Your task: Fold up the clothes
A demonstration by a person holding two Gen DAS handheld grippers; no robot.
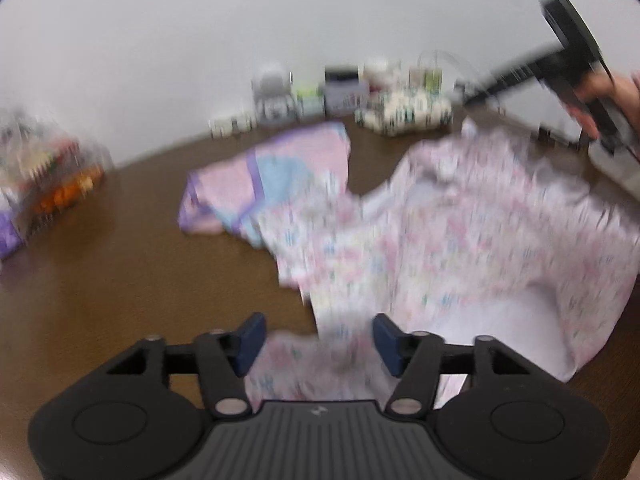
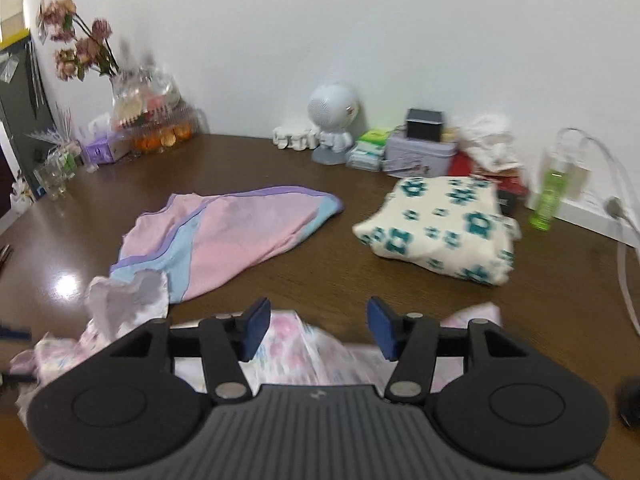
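Observation:
A white garment with a pink floral print [image 1: 460, 232] lies crumpled on the brown table [image 1: 120, 260], blurred by motion. My left gripper [image 1: 318, 328] hovers over its near edge with jaws apart; cloth shows below the gap, and the blue pads do not press it. In the right wrist view the same floral garment [image 2: 288, 356] lies just under my right gripper [image 2: 318, 316], which is open with nothing gripped. A pink, blue and purple garment [image 2: 240, 232] lies flat beyond it. A hand [image 1: 616, 92] holds the right gripper's body at the upper right of the left wrist view.
A folded cream cloth with teal patterns [image 2: 440, 228] sits at the right. Along the wall stand a fruit basket [image 2: 160, 132], dried flowers [image 2: 80, 48], a white round figure [image 2: 332, 120], tins [image 2: 420, 152] and a green bottle [image 2: 550, 188]. A white cable [image 2: 624, 240] runs down the right edge.

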